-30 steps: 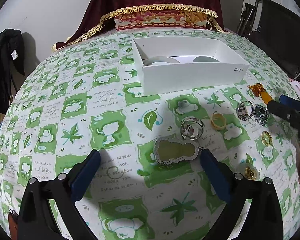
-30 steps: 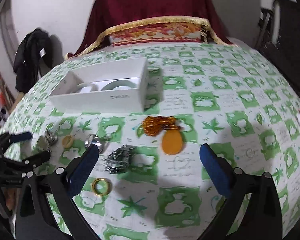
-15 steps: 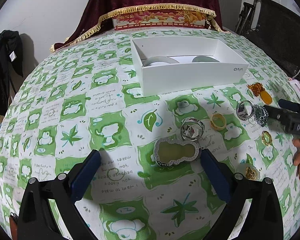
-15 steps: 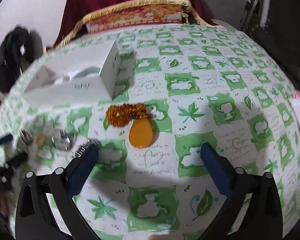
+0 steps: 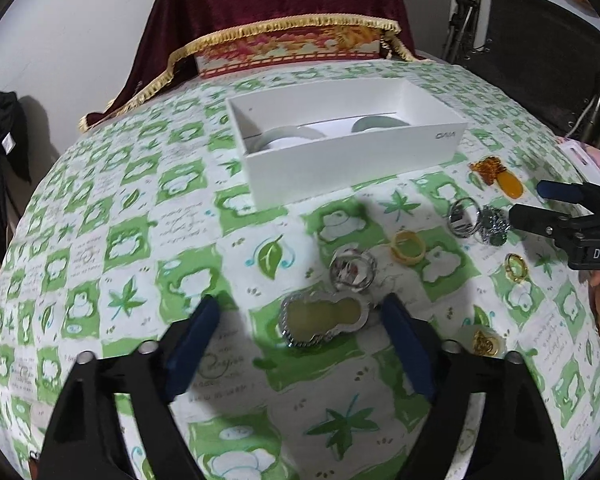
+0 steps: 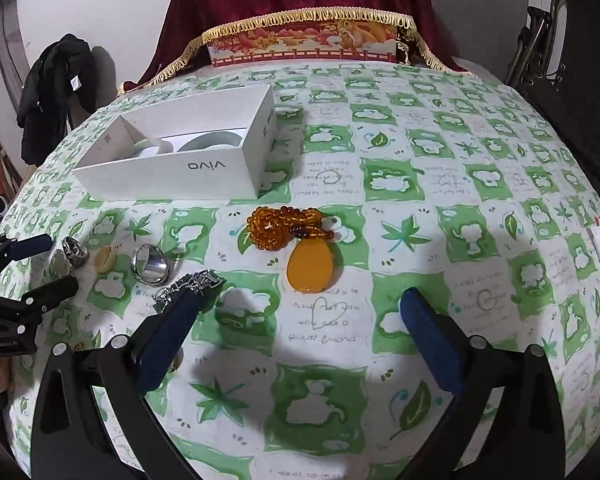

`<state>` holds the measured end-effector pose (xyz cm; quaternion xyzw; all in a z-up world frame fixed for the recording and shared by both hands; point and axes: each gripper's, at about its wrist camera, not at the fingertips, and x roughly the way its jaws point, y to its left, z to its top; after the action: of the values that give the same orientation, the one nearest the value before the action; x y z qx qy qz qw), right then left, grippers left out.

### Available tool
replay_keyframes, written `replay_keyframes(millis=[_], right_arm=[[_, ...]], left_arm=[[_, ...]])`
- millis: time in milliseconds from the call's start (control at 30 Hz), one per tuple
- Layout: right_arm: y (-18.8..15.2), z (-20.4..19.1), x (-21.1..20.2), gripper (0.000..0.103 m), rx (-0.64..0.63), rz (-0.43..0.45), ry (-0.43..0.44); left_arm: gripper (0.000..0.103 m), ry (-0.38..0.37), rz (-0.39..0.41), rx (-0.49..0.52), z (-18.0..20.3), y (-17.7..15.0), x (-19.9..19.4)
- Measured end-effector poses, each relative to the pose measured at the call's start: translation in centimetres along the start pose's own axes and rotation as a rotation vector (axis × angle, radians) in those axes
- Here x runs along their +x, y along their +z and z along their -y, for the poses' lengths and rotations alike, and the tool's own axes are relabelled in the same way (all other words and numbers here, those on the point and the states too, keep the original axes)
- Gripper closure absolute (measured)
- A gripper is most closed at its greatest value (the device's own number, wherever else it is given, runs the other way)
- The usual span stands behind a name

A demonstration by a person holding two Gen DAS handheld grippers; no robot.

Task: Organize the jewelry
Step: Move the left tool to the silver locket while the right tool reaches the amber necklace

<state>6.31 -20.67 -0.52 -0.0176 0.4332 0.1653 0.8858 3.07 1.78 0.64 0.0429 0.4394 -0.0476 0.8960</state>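
On the green-and-white checked tablecloth (image 6: pixel 400 128), a white box (image 6: pixel 172 170) stands toward the far left part of the table, open at the top, with two pale green bangles (image 6: pixel 208 140) lying inside it. Nearer the front edge, the left gripper (image 5: pixel 296 322) hovers with its jaws spread wide on either side of a gourd-shaped silver-rimmed pendant (image 5: pixel 322 318), neither blue pad touching it. Just beyond the pendant lies a silver ring (image 5: pixel 352 270), then a yellow ring (image 5: pixel 408 246), a wide steel ring (image 5: pixel 462 216) and a dark filigree piece (image 5: pixel 494 222); a gold ring (image 5: pixel 516 266) sits closer to the front edge. The right gripper (image 6: pixel 304 314) is also wide open and holds nothing. An amber bead necklace (image 6: pixel 284 226) with an orange teardrop pendant (image 6: pixel 310 268) lies just ahead of it, between the fingers' lines. Its left finger (image 6: pixel 168 336) overlaps the filigree piece in the right wrist view; whether they touch I cannot tell.
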Motion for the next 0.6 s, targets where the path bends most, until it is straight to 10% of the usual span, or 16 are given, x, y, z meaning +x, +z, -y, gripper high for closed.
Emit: replay_keyframes(millis=[200,600], right_arm=[[0.0,0.3,0.0,0.004,0.028,-0.004,0.013],[0.0,0.5,-0.3,0.004,0.046,0.018,0.019]], left_arm=[[0.044,-0.036,0.013,0.034,0.4,0.4,0.2],[0.043,-0.027,0.008,0.0,-0.2,-1.1,-1.1]])
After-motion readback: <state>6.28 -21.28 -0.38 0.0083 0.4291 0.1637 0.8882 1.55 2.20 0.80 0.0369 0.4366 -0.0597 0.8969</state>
